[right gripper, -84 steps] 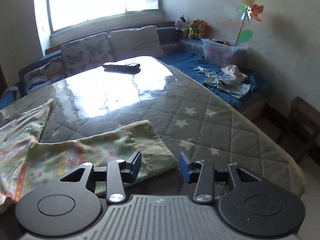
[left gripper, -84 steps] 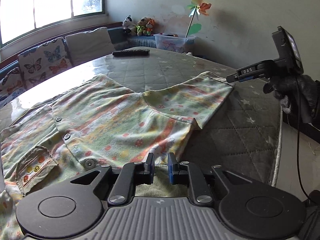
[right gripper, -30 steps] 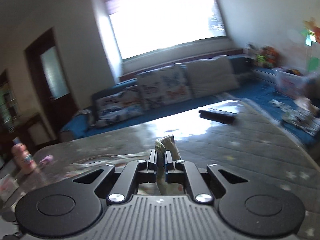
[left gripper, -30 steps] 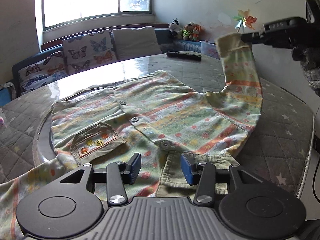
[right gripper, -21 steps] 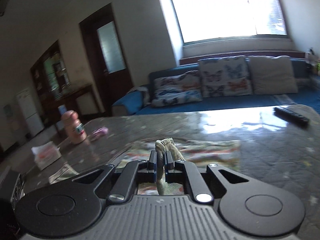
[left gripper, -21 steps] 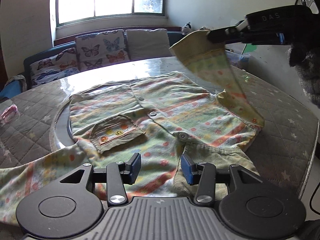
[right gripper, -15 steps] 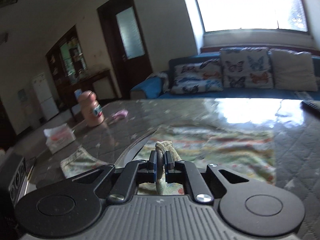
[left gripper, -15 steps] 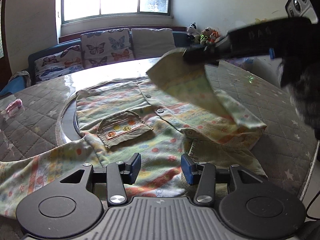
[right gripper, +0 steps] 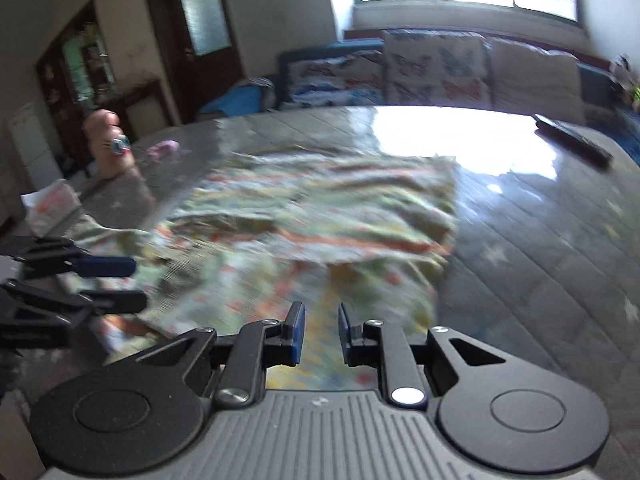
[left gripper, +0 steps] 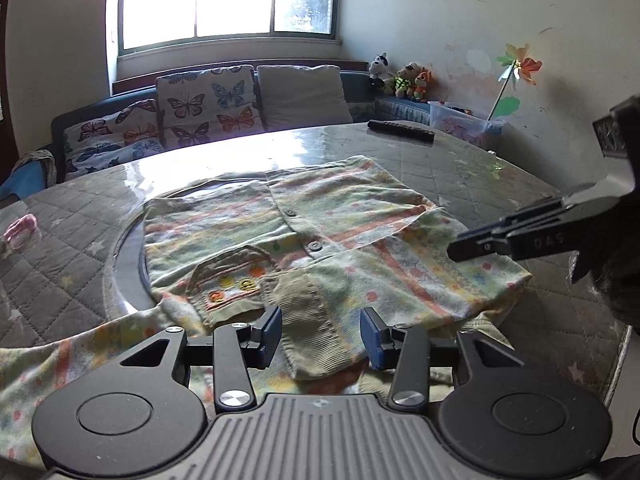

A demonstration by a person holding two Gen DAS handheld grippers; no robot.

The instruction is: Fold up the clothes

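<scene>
A striped, dotted child's shirt [left gripper: 320, 232] with buttons and a chest pocket lies on the quilted round table [left gripper: 480, 172]. Its right sleeve is folded across the front, the green cuff [left gripper: 316, 320] lying just before my left gripper [left gripper: 320, 330], which is open and empty. My right gripper [right gripper: 320, 330] is open and empty above the shirt [right gripper: 320, 216], which is blurred in that view. It shows from the side in the left wrist view [left gripper: 520, 236], over the shirt's right edge. The left gripper shows at the left of the right wrist view [right gripper: 108, 284].
A black remote [left gripper: 400, 130] lies at the table's far side. A pink bottle [right gripper: 112, 148], a small pink item [left gripper: 22, 232] and a tissue pack [right gripper: 52, 200] sit on the left. A sofa with butterfly cushions [left gripper: 204, 108] stands behind.
My right gripper carried the sleeve cuff across the shirt, laid it down over the front, then opened and drew back. My left gripper stayed open and shifted slightly.
</scene>
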